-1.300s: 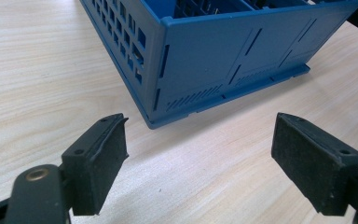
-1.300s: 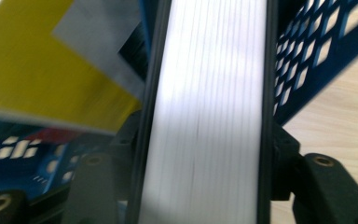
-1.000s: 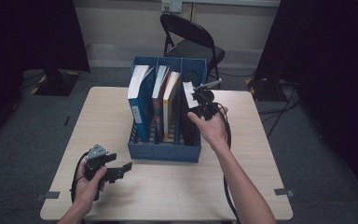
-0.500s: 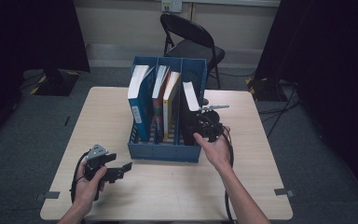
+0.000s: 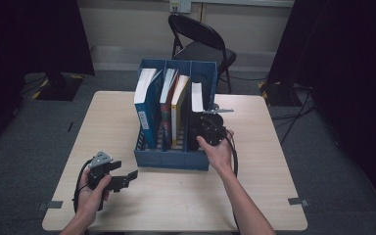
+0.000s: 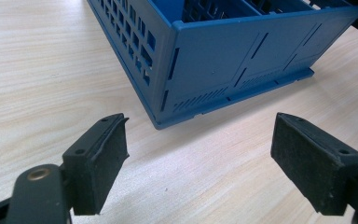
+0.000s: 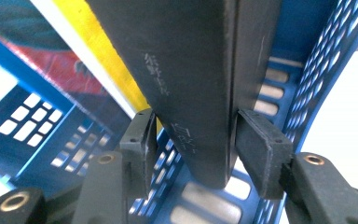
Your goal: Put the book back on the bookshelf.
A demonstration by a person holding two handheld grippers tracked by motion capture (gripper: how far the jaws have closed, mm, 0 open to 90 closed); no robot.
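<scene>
Right gripper [image 5: 201, 131] has sunk — black book [image 7: 191, 70] deeper in rack [image 5: 174, 159].

Matt blue plastic rack [image 5: 174, 157]; pale wood-grain table [image 5: 254, 186], probably laminate.

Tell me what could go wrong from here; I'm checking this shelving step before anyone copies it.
1. The right gripper holds the black book by its spine, low in the blue file rack's rightmost compartment; released askew, the book could tip against the divider.
2. The jaws sit between book and perforated wall, so pulling out could snag the wall.
3. The left gripper hangs open, apart from the rack, so the rack might slide.
</scene>
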